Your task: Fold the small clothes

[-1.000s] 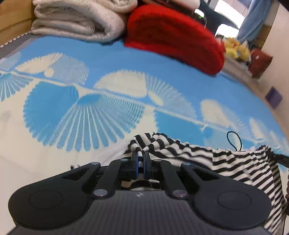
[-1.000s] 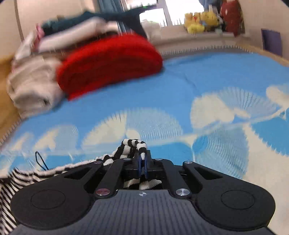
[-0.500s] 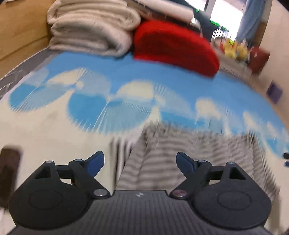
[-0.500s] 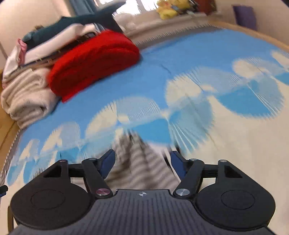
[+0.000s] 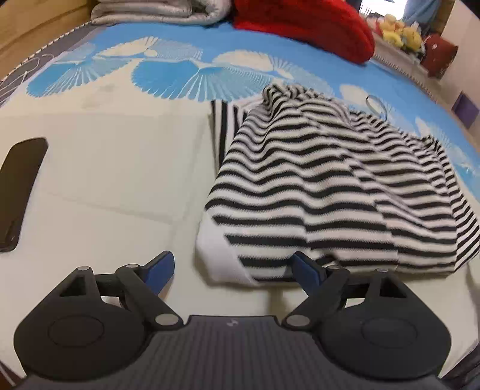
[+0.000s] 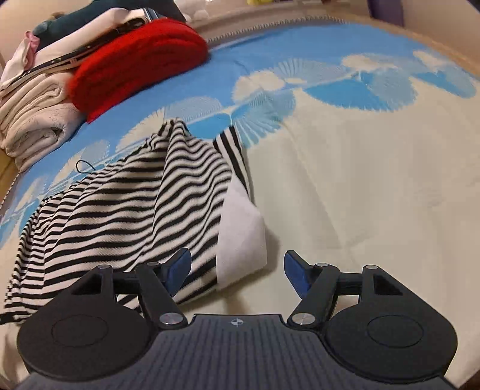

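A black-and-white striped knit garment (image 5: 327, 186) lies folded over on the blue-and-cream bedspread (image 5: 120, 168); it also shows in the right wrist view (image 6: 135, 210). Its white hem band (image 6: 243, 234) is at the near edge. My left gripper (image 5: 232, 270) is open and empty, just short of the garment's near left corner. My right gripper (image 6: 237, 270) is open and empty, just short of the near right corner, its left fingertip (image 6: 178, 268) over the stripes.
A red folded knit (image 5: 303, 24) and a stack of pale folded blankets (image 6: 33, 120) sit at the far side of the bed. A dark phone (image 5: 18, 192) lies at the left. Stuffed toys (image 5: 402, 33) stand on a sill beyond.
Both grippers were shut on the garment's edge a second ago. They have opened, let it go and pulled back; the garment now lies folded on the bed.
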`<state>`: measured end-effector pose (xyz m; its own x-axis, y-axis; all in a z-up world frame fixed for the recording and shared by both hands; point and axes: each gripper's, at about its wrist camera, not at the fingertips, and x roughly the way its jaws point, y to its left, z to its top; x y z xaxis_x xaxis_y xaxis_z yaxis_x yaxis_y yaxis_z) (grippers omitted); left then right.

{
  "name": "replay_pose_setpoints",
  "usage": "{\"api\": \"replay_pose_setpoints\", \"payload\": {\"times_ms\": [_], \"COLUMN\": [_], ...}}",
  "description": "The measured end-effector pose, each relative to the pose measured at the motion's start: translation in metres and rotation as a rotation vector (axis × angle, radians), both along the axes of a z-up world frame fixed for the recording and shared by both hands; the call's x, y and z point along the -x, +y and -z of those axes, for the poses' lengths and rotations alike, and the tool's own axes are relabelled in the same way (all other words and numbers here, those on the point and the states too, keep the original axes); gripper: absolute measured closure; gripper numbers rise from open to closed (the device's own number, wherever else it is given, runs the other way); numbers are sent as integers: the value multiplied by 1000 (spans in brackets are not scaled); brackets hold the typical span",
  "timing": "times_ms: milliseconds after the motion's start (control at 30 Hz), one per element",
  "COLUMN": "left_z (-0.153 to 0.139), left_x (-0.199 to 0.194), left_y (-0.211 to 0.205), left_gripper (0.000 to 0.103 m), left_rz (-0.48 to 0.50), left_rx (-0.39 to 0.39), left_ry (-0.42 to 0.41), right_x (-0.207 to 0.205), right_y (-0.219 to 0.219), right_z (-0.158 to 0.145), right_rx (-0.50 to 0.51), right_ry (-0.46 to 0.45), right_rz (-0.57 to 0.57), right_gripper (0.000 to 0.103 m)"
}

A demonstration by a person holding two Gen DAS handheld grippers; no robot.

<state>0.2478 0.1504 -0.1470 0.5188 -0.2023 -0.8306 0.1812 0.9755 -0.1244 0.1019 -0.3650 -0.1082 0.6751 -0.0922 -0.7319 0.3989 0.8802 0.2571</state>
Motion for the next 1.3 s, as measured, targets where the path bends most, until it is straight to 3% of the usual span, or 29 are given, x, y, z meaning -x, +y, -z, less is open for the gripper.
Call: {"api": "replay_pose_setpoints", "payload": {"times_ms": [167,200,233,267,300,367,467,533,567,700,767,800,867,900,933,1000,1033,1067,1100,1133,1200,1233,1300], "left_z": [2,2,2,2,0,-8,-24,-28,-25,-5,-5,-6,1,6,8,6,2,-3,-9,-14,-28,-33,-38], "left_x": [-7,-5,-4,-2,1,10,22,26,21,7,9,12,13,11,9,7,8,10,12,15,17,17,14], "left_y": [-27,-33,-39,-43,-45,-45,-26,-5,3,7,6,7,13,22,34,58,64,67,67,65,49,39,20], "left_gripper": [18,42,76,84,88,90,91,91,91,91,91,99,103,103,103,98,89,81,58,42,29,18,15], "left_rz": [59,80,112,144,141,124,73,60,56,103,135,140,106,69,36,-37,-66,-83,-92,-96,-72,-54,-42], "left_rx": [-41,-55,-78,-84,-87,-94,-40,21,16,-58,-86,-119,-288,-351,-350,-236,-190,-141,-95,-52,43,88,122], "left_ry": [-56,-75,-89,-90,-100,-145,-194,-195,-173,-94,-125,-146,-182,-179,-157,-100,-96,-102,-111,-124,-156,-161,-156], "right_x": [-25,-31,-31,-31,-30,-28,-21,-18,-16,-26,-30,-31,-32,-34,-38,-39,-37,-34,-28,-23,-13,-13,-15], "right_y": [2,5,8,8,17,19,5,-3,-11,-17,-18,-19,-20,-22,-24,-21,-20,-18,-15,-12,-2,-2,15], "right_z": [11,17,18,18,15,7,-5,-6,-6,12,17,18,19,21,26,26,24,20,14,6,-7,-7,-9], "right_rx": [9,-31,-32,-32,-3,15,17,-7,-25,-31,-33,-39,-45,-43,-63,-81,-74,-58,-36,-8,37,37,46], "right_ry": [56,86,99,99,96,59,0,-12,-14,75,91,91,91,96,115,126,123,112,79,38,-59,-59,-106], "right_rz": [-23,-21,-7,-7,7,20,91,121,143,145,151,158,163,166,158,143,146,160,178,187,166,166,59], "right_gripper": [35,55,69,81,86,89,91,91,91,91,91,91,91,91,90,75,66,46,39,39,39,39,40]}}
